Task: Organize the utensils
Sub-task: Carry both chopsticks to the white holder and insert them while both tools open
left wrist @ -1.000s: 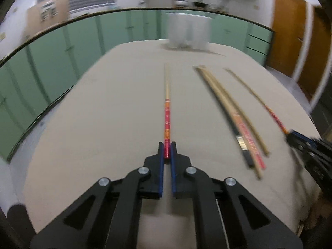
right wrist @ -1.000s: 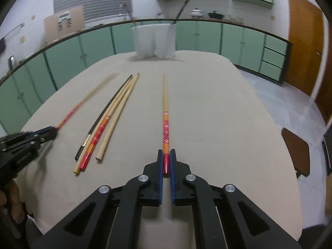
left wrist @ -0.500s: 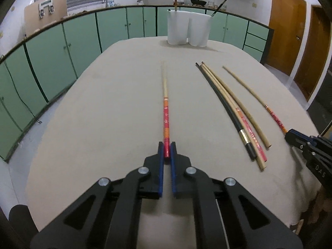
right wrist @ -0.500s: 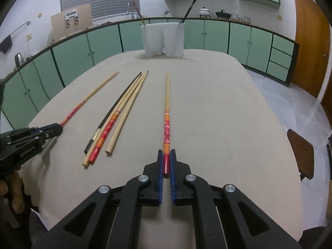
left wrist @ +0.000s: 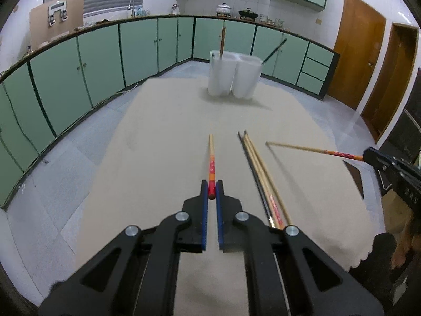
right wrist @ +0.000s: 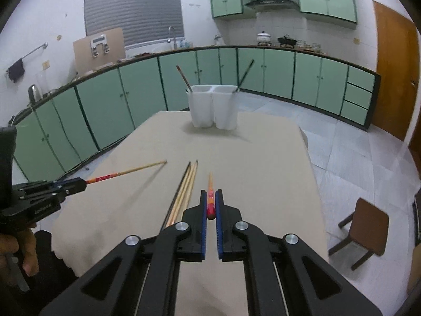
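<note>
Both tongs are clamped on a chopstick apiece, each held by its red end and lifted off the table. Left tongs (left wrist: 212, 193) pinch the left chopstick (left wrist: 211, 163) so that its pale tip points ahead toward the white holder; from the right wrist view the same tongs (right wrist: 79, 184) show at the left edge, with that chopstick (right wrist: 126, 171) slanting out over the cloth, its tip clear of the surface.

On the beige table (left wrist: 158, 137), between the two lifted sticks, a bundle of chopsticks (left wrist: 256, 163) lies flat: one dark one and pale wooden ones, side by side and touching.

Right tongs (right wrist: 210, 205) grip the right chopstick (right wrist: 210, 187), which runs forward just beside the bundle. In the left wrist view those tongs (left wrist: 368, 155) enter from the right edge, the stick (left wrist: 310, 149) held nearly level above the table.

At the far end stands the white holder (right wrist: 213, 110), two joined compartments, each with one dark utensil leaning out.
</note>
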